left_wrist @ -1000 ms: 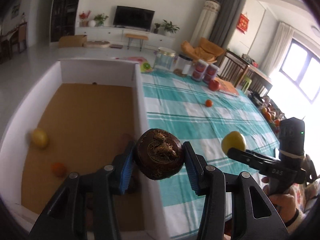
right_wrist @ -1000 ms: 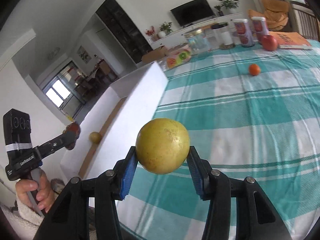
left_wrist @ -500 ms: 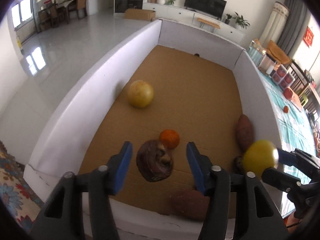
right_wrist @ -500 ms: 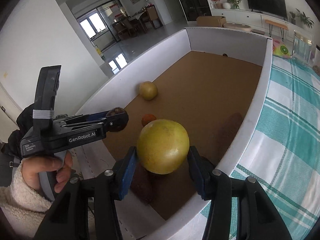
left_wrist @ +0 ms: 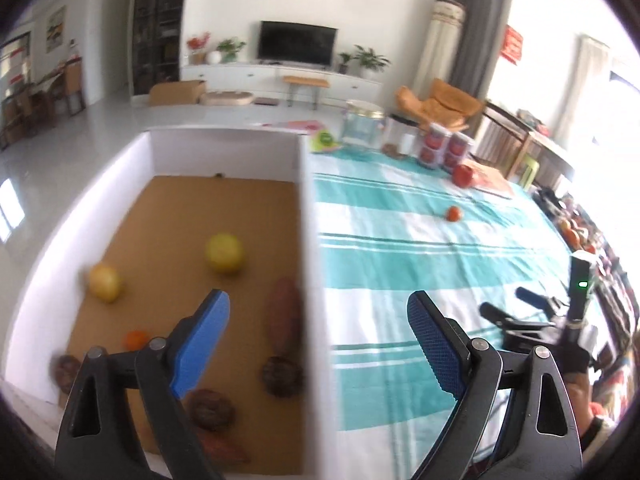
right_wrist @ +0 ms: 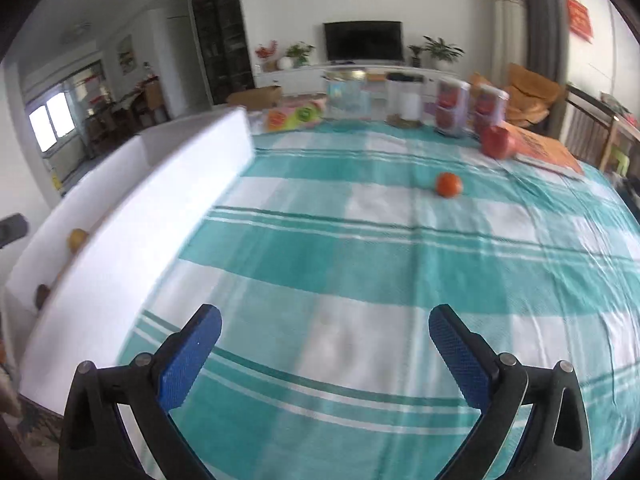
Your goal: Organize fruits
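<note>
**Fruit in the box, both grippers empty**

Fruit lay on the brown floor of the white box [left_wrist: 304, 240]: two yellow fruits [left_wrist: 225, 253] [left_wrist: 104, 282], a small orange [left_wrist: 135, 339] and several brown pieces. One orange [right_wrist: 449, 184] and a red apple [right_wrist: 498, 142] sat on the checked tablecloth [right_wrist: 360, 264]. Your left gripper [left_wrist: 318, 322] and right gripper [right_wrist: 325, 330] were spread wide, gripping nothing.

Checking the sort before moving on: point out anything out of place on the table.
Two fruits lie loose on the checked tablecloth, outside the white box: a small orange mid-table and a red apple by the jars. Nothing looks spilled or damaged.
</note>
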Action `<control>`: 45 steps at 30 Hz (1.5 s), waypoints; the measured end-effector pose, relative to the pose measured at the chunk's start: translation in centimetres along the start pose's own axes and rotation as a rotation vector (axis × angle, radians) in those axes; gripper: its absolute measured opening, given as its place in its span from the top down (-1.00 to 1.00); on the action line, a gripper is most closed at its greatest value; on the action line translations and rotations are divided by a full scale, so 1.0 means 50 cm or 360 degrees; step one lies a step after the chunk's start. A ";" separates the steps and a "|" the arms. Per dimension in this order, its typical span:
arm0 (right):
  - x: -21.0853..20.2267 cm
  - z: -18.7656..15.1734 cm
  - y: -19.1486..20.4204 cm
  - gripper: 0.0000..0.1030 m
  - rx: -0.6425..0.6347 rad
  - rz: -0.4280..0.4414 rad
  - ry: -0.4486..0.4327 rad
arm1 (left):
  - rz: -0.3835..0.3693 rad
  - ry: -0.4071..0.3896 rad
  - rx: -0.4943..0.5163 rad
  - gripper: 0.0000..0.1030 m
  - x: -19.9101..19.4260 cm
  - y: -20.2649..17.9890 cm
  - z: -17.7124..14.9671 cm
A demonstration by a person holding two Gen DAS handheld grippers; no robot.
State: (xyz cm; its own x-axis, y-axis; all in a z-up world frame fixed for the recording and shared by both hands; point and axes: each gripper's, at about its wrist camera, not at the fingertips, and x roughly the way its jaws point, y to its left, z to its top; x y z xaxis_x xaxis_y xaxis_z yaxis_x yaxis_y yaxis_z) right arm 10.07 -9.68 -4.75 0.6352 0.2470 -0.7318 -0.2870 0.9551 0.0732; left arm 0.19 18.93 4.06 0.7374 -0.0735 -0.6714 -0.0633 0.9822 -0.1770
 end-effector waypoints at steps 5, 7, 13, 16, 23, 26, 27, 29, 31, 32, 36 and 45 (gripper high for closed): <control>0.003 -0.049 -0.195 -1.00 0.0494 -0.0045 0.0019 | -0.0321 0.0191 0.0212 -0.84 0.090 -0.191 -0.019; -0.012 -0.049 -0.213 -1.00 0.0530 -0.0100 -0.0042 | -0.0372 0.0252 0.0246 -0.84 0.144 -0.246 -0.036; 0.004 -0.065 -0.225 -1.00 0.0610 -0.0149 0.0034 | -0.0160 0.0276 0.0409 -0.84 0.292 -0.323 -0.085; 0.012 -0.062 -0.224 -1.00 0.0605 -0.0164 0.0034 | -0.0088 0.0296 0.0454 -0.84 0.341 -0.321 -0.098; 0.022 -0.062 -0.214 -1.00 0.0554 -0.0216 0.0050 | -0.0055 0.0301 0.0434 -0.85 0.367 -0.301 -0.108; 0.022 -0.062 -0.213 -1.00 0.0552 -0.0218 0.0047 | -0.0048 0.0315 0.0455 -0.90 0.374 -0.308 -0.110; 0.023 -0.062 -0.213 -1.00 0.0549 -0.0220 0.0048 | -0.0051 0.0318 0.0458 -0.91 0.376 -0.309 -0.109; 0.023 -0.062 -0.213 -1.00 0.0543 -0.0227 0.0053 | -0.0058 0.0322 0.0459 -0.92 0.377 -0.310 -0.108; 0.024 -0.062 -0.212 -1.00 0.0535 -0.0237 0.0057 | -0.0070 0.0363 0.0440 -0.90 0.383 -0.313 -0.095; 0.024 -0.062 -0.211 -1.00 0.0533 -0.0240 0.0057 | -0.0117 0.0382 0.0417 -0.90 0.389 -0.319 -0.078; 0.026 -0.060 -0.209 -1.00 0.0522 -0.0253 0.0065 | -0.0186 0.0244 0.0369 -0.90 0.419 -0.368 0.030; 0.029 -0.057 -0.205 -1.00 0.0496 -0.0264 0.0080 | -0.0140 0.0189 0.0495 -0.88 0.635 -0.480 0.158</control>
State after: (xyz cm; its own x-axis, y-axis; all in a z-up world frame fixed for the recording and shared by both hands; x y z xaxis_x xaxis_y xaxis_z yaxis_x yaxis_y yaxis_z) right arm 11.88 -19.59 -8.49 0.6164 0.0833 -0.7830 0.0547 0.9874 0.1482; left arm 30.44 -5.61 -7.34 0.6462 -0.1619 -0.7458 0.2185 0.9756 -0.0224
